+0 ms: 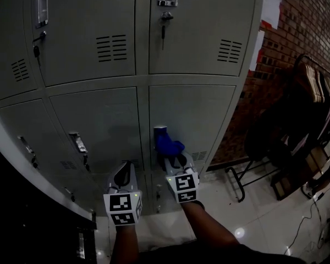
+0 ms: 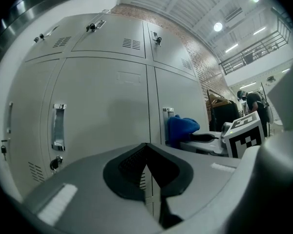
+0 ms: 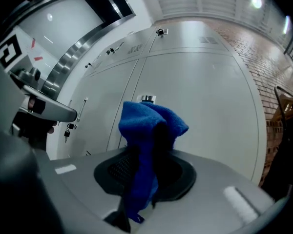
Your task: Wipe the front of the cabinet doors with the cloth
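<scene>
A bank of grey metal cabinet doors point(image 1: 192, 114) fills the head view. My right gripper point(image 1: 174, 159) is shut on a bunched blue cloth point(image 1: 168, 144), which is held up close to the lower right door, just below its handle point(image 1: 160, 130). In the right gripper view the cloth point(image 3: 147, 126) sticks up from between the jaws of that gripper point(image 3: 146, 165) and hides most of the handle. My left gripper point(image 1: 122, 174) hangs beside it, in front of the neighbouring door, shut with nothing in it point(image 2: 147, 155). The cloth point(image 2: 182, 126) also shows at the right of the left gripper view.
A brick wall point(image 1: 302, 32) with papers point(image 1: 271, 7) pinned to it runs off to the right. Dark chairs and a rack point(image 1: 297, 131) stand on the glossy white floor point(image 1: 264, 216). Keys hang in the upper door locks point(image 1: 164, 23). Door handles point(image 1: 78, 143) jut out.
</scene>
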Motion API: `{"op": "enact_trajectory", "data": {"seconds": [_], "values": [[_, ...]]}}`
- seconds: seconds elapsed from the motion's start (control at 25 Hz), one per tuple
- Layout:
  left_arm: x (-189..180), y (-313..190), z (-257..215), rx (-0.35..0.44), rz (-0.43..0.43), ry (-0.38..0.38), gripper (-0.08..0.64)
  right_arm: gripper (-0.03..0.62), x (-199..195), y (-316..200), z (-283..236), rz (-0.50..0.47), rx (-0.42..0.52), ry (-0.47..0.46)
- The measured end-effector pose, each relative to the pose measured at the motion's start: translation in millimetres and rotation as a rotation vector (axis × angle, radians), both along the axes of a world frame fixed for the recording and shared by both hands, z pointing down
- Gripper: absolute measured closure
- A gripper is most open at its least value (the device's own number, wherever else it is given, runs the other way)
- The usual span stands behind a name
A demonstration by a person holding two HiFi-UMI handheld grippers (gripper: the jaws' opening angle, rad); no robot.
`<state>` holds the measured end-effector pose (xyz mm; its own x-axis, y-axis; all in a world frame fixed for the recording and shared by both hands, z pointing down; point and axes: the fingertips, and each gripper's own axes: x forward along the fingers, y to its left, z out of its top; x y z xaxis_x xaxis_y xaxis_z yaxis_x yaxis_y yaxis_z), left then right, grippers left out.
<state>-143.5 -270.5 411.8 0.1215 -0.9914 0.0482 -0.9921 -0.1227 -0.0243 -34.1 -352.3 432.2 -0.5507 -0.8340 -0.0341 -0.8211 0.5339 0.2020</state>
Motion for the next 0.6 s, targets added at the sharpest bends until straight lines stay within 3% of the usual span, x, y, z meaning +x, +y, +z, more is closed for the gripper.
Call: {"op": "enact_trajectory", "data": {"seconds": [0.44, 0.6], "values": [[-4.8, 3.0, 4.3, -0.017, -0.013, -0.004, 0.545, 0.502, 38.4, -10.0, 6.2, 0.066, -0.011, 0.023], [-4.8, 2.8, 3.1, -0.01, -0.015, -0.004, 0.545, 0.502, 71.5, -18.3, 7.6, 0.116, -0.011, 0.028]]}}
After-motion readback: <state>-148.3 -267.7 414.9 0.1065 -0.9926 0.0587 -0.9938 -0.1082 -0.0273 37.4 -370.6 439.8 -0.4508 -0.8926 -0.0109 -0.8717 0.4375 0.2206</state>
